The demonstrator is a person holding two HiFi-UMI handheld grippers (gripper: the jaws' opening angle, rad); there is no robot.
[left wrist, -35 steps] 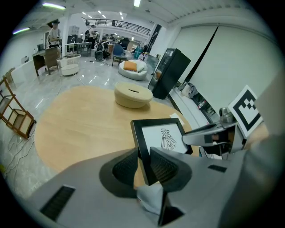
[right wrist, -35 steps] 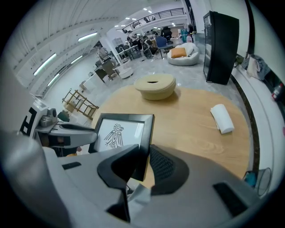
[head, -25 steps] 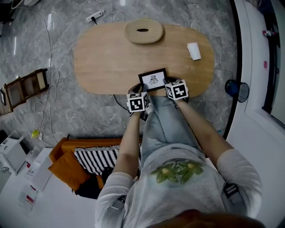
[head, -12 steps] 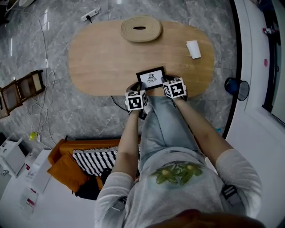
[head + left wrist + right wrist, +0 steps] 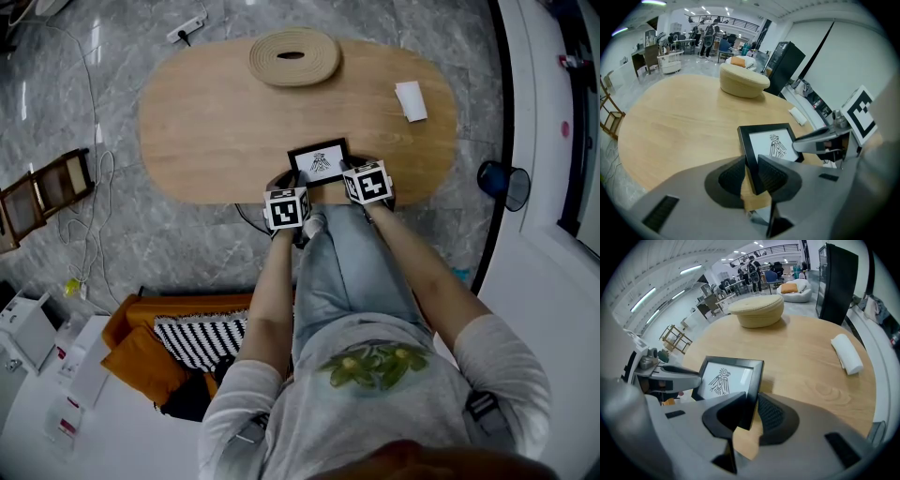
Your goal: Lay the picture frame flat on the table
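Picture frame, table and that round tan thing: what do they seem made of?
Picture frame: black moulding, slight sheen, wood or plastic, I cannot tell; a pale glare patch on its white face suggests glazing.
Table: light wood or veneer, matte, with visible grain.
Round tan thing: probably coiled woven fibre, judging by its ribbed rings around a central slot.
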